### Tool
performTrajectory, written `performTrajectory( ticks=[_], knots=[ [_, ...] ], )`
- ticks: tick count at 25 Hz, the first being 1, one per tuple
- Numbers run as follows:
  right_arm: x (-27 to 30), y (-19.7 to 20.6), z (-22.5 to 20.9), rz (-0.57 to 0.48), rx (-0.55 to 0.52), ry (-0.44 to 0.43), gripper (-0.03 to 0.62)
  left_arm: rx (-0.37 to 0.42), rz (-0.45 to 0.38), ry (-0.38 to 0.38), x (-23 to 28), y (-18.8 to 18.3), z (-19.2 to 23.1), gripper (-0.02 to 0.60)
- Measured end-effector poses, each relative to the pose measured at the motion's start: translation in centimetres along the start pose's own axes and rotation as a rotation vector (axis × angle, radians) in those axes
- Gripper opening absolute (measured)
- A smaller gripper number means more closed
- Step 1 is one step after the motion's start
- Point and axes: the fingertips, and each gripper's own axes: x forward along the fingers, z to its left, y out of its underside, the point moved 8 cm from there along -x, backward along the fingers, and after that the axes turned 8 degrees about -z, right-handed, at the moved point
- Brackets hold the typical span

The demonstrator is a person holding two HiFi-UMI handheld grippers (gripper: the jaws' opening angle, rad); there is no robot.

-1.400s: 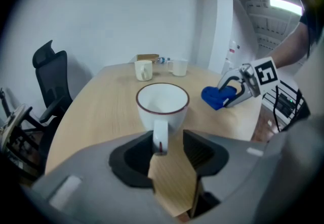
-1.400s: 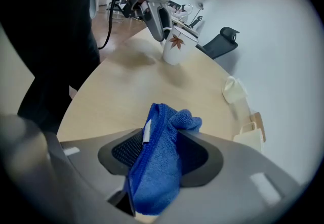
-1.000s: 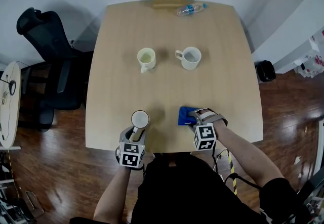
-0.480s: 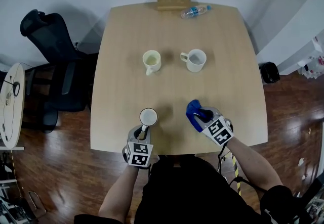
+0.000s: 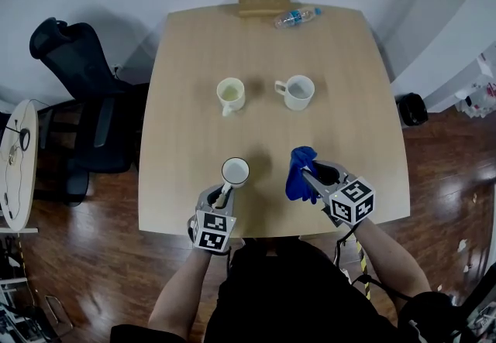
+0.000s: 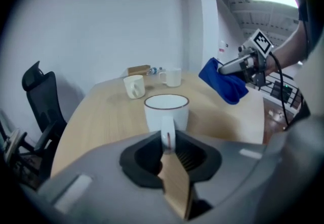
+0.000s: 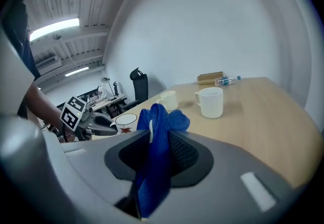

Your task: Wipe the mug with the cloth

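Standing over a pale wooden table point(image 5: 194, 78) with rounded corners, on dark plank flooring point(image 5: 434, 148), the person works at its near edge. The glossy white ceramic mug point(image 5: 235, 171) is upright, mouth up, its handle pointing back at them and pinched in the left gripper point(image 5: 225, 194). The right gripper point(image 5: 310, 176), jaws just closed, clamps a crumpled blue cloth point(image 5: 298, 175) in the air beside the mug

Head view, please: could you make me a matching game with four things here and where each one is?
Things:
1. rimmed mug
2. blue cloth
3. water bottle
4. black chair

Places:
A. lying at the far edge of the table
B. clamped in the right gripper
C. on the floor, left of the table
D. held by its handle in the left gripper

Pairs: 1-D, 2-B, 3-A, 4-C.
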Motion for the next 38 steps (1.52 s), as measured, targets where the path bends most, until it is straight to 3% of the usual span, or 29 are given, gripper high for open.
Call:
performTrajectory(
  ticks=[7, 11, 14, 17, 21, 25, 28, 31, 33, 36, 38],
  knots=[
    [0.5, 0.4, 1.0, 0.017, -0.036, -0.051, 0.109, 0.013, 0.003, -0.050, 0.2, 2.4, -0.6, 0.072],
    [1.0, 0.1, 1.9, 0.026, -0.050, -0.100, 0.110, 0.090, -0.019, -0.073, 0.1, 2.4, -0.5, 0.101],
    [1.2, -0.2, 2.7, 0.024, -0.058, -0.134, 0.112, 0.099, -0.051, -0.028, -0.2, 2.4, -0.1, 0.140],
    [1.4, -0.6, 3.2, 0.022, -0.058, -0.153, 0.114, 0.059, -0.083, 0.032, -0.3, 1.9, 0.2, 0.123],
    [1.6, -1.0, 3.6, 0.017, -0.073, -0.149, 0.114, -0.001, -0.091, 0.048, -0.3, 0.9, 0.0, 0.063],
    [1.4, -2.3, 4.1, -0.026, -0.099, -0.147, 0.114, -0.267, -0.104, 0.100, -0.3, -1.5, -0.2, 0.061],
    [0.4, -5.0, 6.1, -0.082, -0.246, -0.158, 0.113, -0.387, -0.165, 0.130, -0.9, -4.9, 0.1, 0.061],
    [-0.5, -8.6, 9.8, -0.114, -0.529, -0.197, 0.113, -0.420, -0.207, 0.156, -1.6, -9.5, 0.0, 0.061],
    [-0.5, -10.2, 12.2, -0.135, -0.658, -0.247, 0.112, -0.421, -0.247, 0.194, -2.0, -12.7, -0.3, 0.061],
    [-0.3, -12.0, 13.9, -0.175, -0.714, -0.339, 0.112, -0.373, -0.314, 0.276, -2.7, -16.6, -1.4, 0.061],
    [-1.0, -13.4, 13.7, -0.202, -0.713, -0.342, 0.110, -0.346, -0.346, 0.310, -3.3, -18.2, -1.7, 0.061]
  ],
)
